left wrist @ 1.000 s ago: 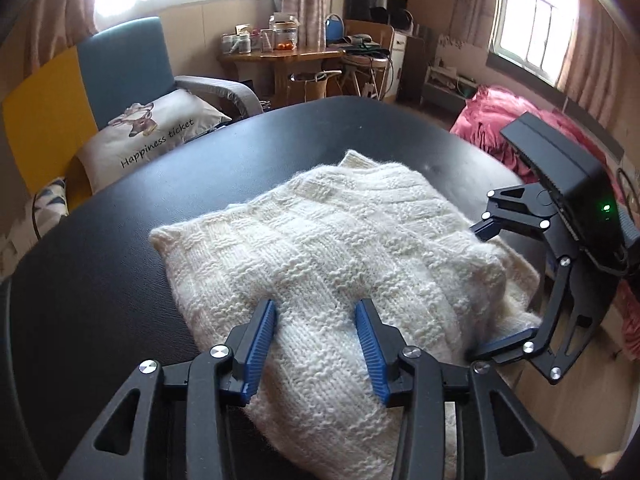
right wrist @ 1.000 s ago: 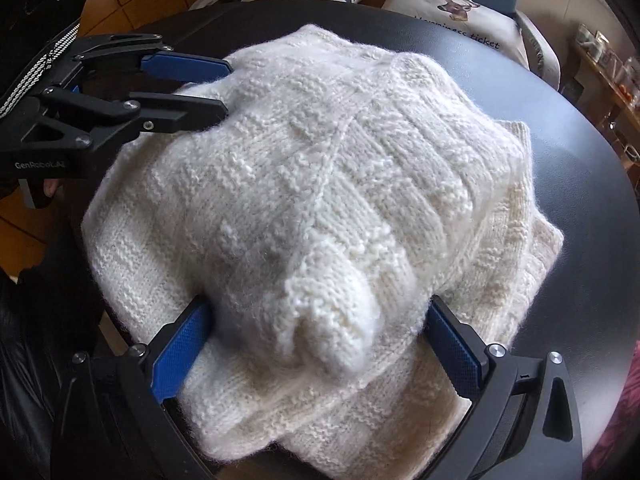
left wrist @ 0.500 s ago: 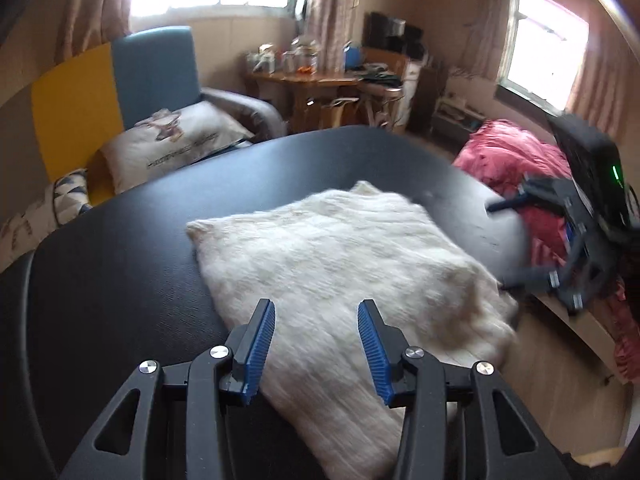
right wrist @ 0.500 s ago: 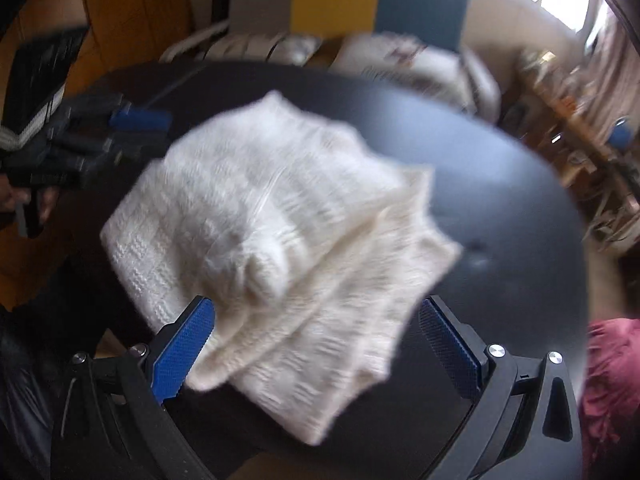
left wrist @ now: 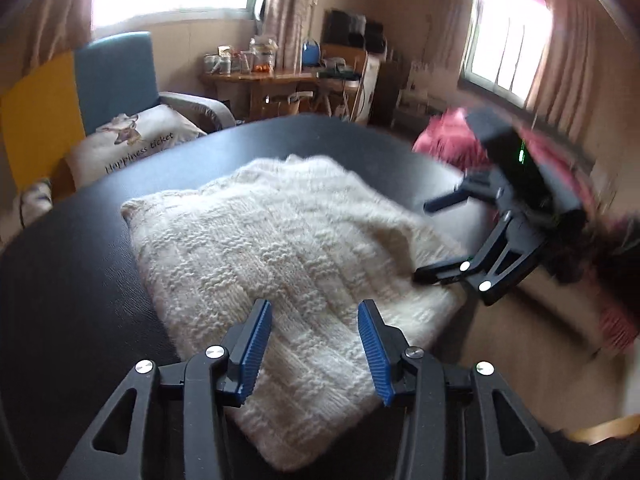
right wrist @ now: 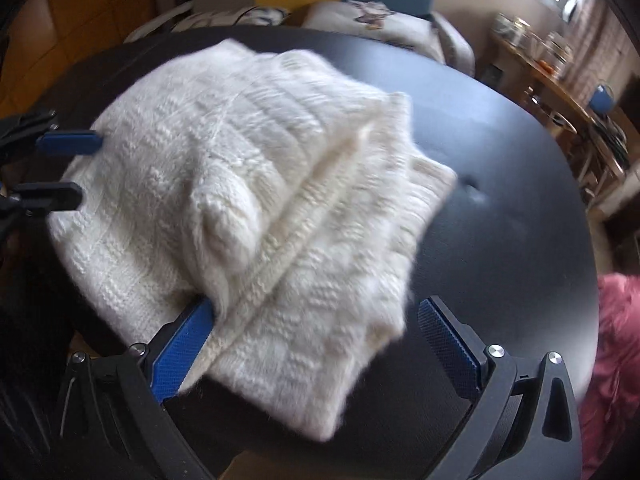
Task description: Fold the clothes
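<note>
Nearest me, my left hand-held gripper [left wrist: 314, 322] stands moderately wide with nothing between its blue ribbed pads [left wrist: 256, 346], poised over the near edge of the cream chunky-knit sweater [left wrist: 280, 264]. That sweater lies folded into a thick, roughly square bundle on the black round leather-topped bench [left wrist: 72, 272], near the bench's front edge. From the other wrist, my right hand-held gripper [right wrist: 316, 344] is spread very wide and empty; its left pad [right wrist: 180, 356] brushes the fuzzy edge of the sweater [right wrist: 248, 184], while the right pad sits clear over bare bench [right wrist: 520, 208]. I judge the fold essentially made, so the step now is tidying. A loose knitted lump, probably a cuff or sleeve end, bulges on top of the bundle, and one layer is offset from the layer beneath. To finish well, I would press that lump flat or tuck it under, then nudge the two layers square with open pads rather than pinching, since this soft knit stretches and drags easily. Further off sit a white printed cushion [left wrist: 132, 144] on a blue armchair [left wrist: 116, 76] and a pink heap of fabric [left wrist: 448, 144].
</note>
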A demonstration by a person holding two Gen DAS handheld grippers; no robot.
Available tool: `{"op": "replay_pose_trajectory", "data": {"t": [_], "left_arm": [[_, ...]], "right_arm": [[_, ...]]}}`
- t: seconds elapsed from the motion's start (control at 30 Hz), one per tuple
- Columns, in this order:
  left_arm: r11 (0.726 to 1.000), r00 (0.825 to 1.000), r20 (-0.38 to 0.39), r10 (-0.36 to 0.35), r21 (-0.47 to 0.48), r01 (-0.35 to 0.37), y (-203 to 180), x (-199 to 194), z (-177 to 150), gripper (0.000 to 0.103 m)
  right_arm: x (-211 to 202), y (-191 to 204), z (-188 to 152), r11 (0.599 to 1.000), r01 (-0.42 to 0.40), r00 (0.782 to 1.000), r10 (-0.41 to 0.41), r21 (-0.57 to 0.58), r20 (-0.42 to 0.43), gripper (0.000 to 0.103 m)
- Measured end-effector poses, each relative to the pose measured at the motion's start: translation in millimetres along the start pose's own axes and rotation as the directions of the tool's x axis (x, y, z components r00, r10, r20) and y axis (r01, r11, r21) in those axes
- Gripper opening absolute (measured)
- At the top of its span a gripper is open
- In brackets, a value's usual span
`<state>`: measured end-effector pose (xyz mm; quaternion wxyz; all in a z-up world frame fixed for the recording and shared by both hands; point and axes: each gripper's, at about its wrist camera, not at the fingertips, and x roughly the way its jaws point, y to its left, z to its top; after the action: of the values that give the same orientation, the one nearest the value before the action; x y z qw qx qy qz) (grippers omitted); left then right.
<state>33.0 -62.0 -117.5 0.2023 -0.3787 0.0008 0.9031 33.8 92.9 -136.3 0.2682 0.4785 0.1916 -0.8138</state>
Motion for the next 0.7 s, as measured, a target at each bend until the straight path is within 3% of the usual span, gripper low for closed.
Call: {"op": "replay_pose_trajectory", "data": {"t": [0.1, 0.17, 0.27, 0.37, 0.47, 0.57, 0.7], "left_arm": [[0.999, 0.999, 0.03, -0.039, -0.018, 0.04, 2.5, -12.9, -7.2, 0.045], [0.999, 0.999, -0.003, -0.041, -0.015, 0.041, 0.4, -7.9, -13.5, 0.045], [1.0, 0.998, -0.068, 0.014, 0.006, -0.013, -8.1, 13.9, -23.4, 0.045], [0.999, 0.996, -0.08, 0.038, 0.0, -0.038, -9.2, 19.0, -24.1, 0.045], [0.999, 0.996, -0.091, 0.017, -0.033, -0.02, 0.0, 14.6, -22.5, 0.045], [0.998, 0.997, -0.078, -0.017, -0.061, 0.012, 12.8, 4.4, -15.4, 0.045], [0.992, 0.999, 0.011, -0.034, -0.118, 0.035, 27.7, -15.5, 0.0, 0.045]], "right_arm": [[-22.3, -4.9, -6.9, 1.0, -0.005, 0.999, 0.004, 0.01, 0.045, 0.103], [-33.8, -1.6, -10.3, 0.999, -0.035, 0.996, 0.035, -0.002, 0.077, 0.103], [-7.4, 3.8, -9.4, 0.998, 0.054, 0.998, -0.054, -0.034, 0.01, 0.103], [18.5, 2.6, -11.1, 1.0, 0.022, 0.999, -0.022, 0.002, -0.04, 0.103], [25.9, 3.5, -13.2, 1.0, -0.027, 0.998, 0.028, 0.016, -0.059, 0.103], [7.9, -8.3, -10.9, 0.997, -0.064, 0.998, 0.065, 0.043, -0.028, 0.103], [-26.9, -42.7, 4.0, 0.978, -0.169, 0.979, 0.153, 0.12, 0.131, 0.103]]}}
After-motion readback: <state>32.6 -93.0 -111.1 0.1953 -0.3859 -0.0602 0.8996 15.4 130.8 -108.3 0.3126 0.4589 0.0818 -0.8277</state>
